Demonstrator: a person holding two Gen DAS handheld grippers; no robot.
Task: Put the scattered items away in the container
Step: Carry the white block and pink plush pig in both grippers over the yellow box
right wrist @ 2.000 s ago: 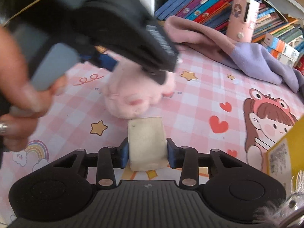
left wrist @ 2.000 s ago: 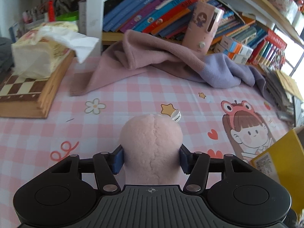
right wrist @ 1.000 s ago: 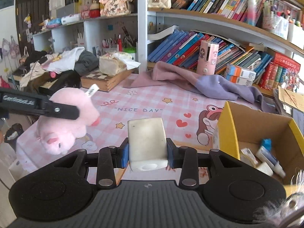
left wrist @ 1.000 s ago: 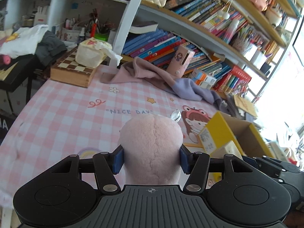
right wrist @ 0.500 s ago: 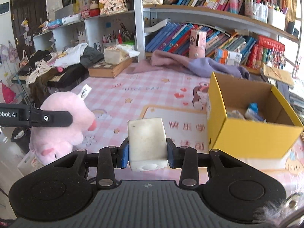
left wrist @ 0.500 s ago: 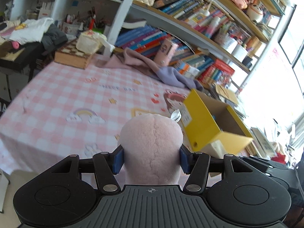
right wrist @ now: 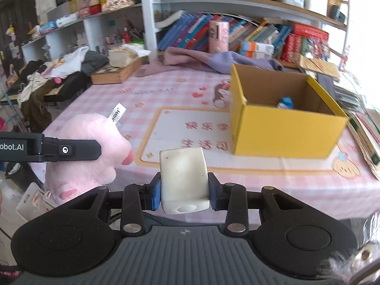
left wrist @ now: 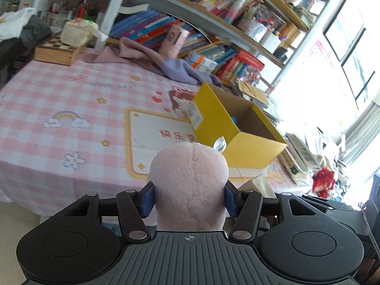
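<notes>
Left wrist view. Left gripper (left wrist: 189,198) clamped on pink plush toy (left wrist: 190,185), blue pads (left wrist: 147,199) pressed into both sides of the plush body. White sewn tag (left wrist: 220,145) sticking up from top right of toy. Held above near edge of tabletop (left wrist: 59,99), covered in pink checked cloth with rainbow, star and flower prints. Yellow cardboard box (left wrist: 237,140) standing open on tabletop, ahead and to the right of toy, apart from it. Small blue item (left wrist: 234,120) visible inside box against far wall. Cream block (left wrist: 260,184) showing just right of left gripper. Purple and pink cloth (left wrist: 163,64) bunched at far side of tabletop below bookshelf. Wooden chessboard case (left wrist: 58,51) at far left corner with tissue pack (left wrist: 76,30) on top.

Right wrist view. Right gripper (right wrist: 184,191) clamped on cream block (right wrist: 183,180), blue pads (right wrist: 156,193) against both of its side faces; block upright, round recess in near lower face. Held over near edge of tabletop (right wrist: 261,180). Yellow cardboard box (right wrist: 282,128) ahead and to the right, open top, blue-capped item (right wrist: 286,102) lying at its bottom. Pink plush toy (right wrist: 92,149) at left, gripped in black finger (right wrist: 71,150) of left gripper, well clear of box; tag (right wrist: 116,114) lettered JHWH. Purple and pink cloth (right wrist: 213,60) behind box. Pink rectangular item (right wrist: 218,36) standing against books on the shelf.
</notes>
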